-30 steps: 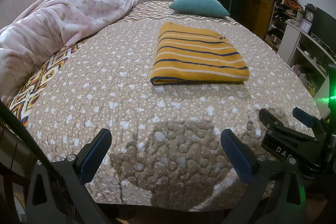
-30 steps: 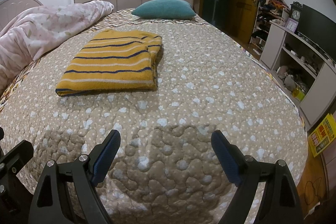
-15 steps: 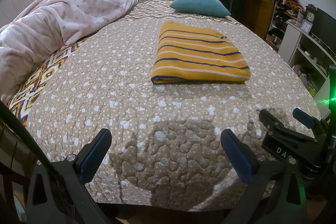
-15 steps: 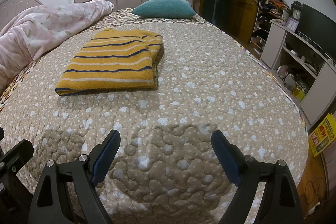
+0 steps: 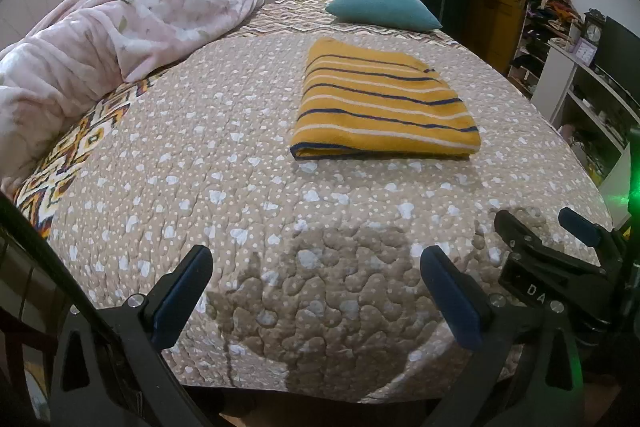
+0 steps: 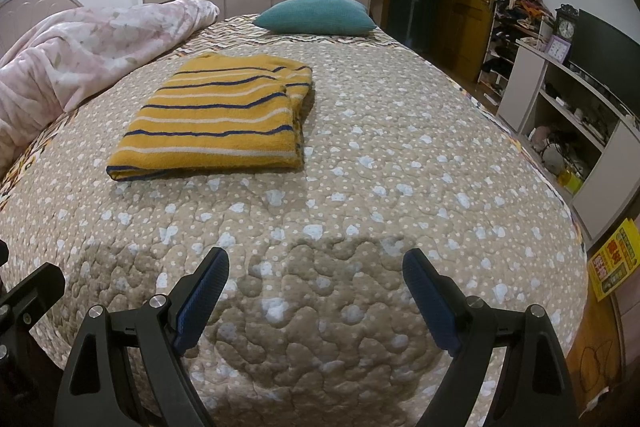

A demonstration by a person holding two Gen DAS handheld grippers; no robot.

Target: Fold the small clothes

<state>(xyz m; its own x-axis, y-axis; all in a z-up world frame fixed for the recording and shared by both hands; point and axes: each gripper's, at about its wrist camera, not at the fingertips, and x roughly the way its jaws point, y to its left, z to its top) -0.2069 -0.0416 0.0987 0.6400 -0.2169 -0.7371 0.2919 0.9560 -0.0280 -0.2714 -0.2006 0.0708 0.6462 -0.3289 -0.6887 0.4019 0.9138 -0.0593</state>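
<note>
Nearest in each wrist view are the tools. The left gripper (image 5: pixel 318 291) hangs over the near edge of the bed with its jaws spread wide; nothing lies between the blue pads (image 5: pixel 182 301), and they touch nothing. The right gripper (image 6: pixel 316 297) is in the same condition: jaws fully apart, empty, clear of the quilted bedspread (image 6: pixel 360 187). In the left wrist view the right gripper (image 5: pixel 546 229) also appears at the near right, just beside the left one.

Farther out, mid-bed, lies the yellow striped garment (image 5: pixel 380 103). It rests flat on the bedspread as a compact rectangle of several layers, well apart from both grippers, with its doubled edge toward the near side.

Beyond it, a teal pillow (image 5: pixel 382 9) sits at the far end, and a pink comforter (image 5: pixel 100 39) is heaped along the left.

Judgement: the fold appears complete and both tools stand withdrawn. No other garment is in view. Any next move calls for reaching forward with open jaws to lift the folded piece by its near edge, or fetching another item.
</note>
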